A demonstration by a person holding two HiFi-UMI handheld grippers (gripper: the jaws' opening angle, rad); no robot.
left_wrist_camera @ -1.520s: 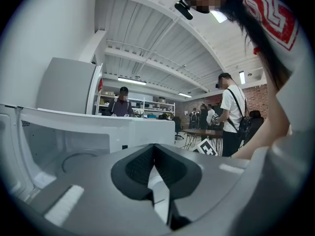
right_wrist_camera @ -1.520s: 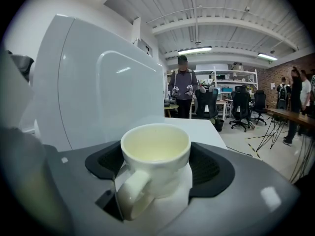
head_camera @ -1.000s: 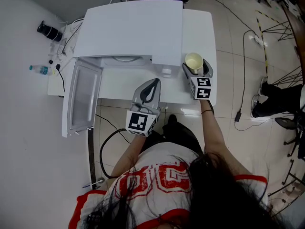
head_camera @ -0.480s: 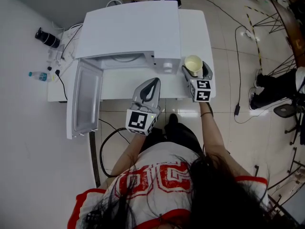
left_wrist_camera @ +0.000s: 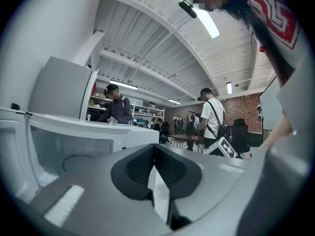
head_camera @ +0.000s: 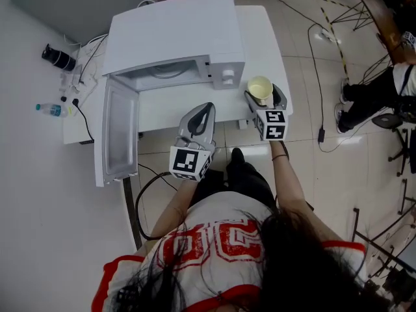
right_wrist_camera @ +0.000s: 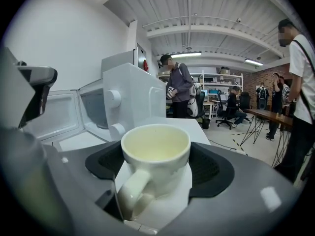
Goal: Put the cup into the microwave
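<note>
A cream cup (head_camera: 260, 87) with a handle sits between the jaws of my right gripper (head_camera: 263, 96), to the right of the white microwave (head_camera: 175, 31). In the right gripper view both dark pads (right_wrist_camera: 211, 168) press the sides of the cup (right_wrist_camera: 155, 151), its handle toward the camera. I cannot tell whether the cup rests on the table or hangs just above it. The microwave door (head_camera: 117, 132) stands wide open to the left, showing the cavity (head_camera: 166, 73). My left gripper (head_camera: 198, 119) is shut and empty in front of the cavity.
The white table (head_camera: 260, 38) ends just right of the cup. On the floor to the left lie a small bottle (head_camera: 52, 110) and a black object (head_camera: 57, 58). A black cable (head_camera: 146, 200) loops under the table. Another person (head_camera: 390, 96) is at the far right.
The right gripper with the cup has drawn back toward the table's front edge, away from the microwave's control panel. The left gripper has barely moved. The head view has shifted.
</note>
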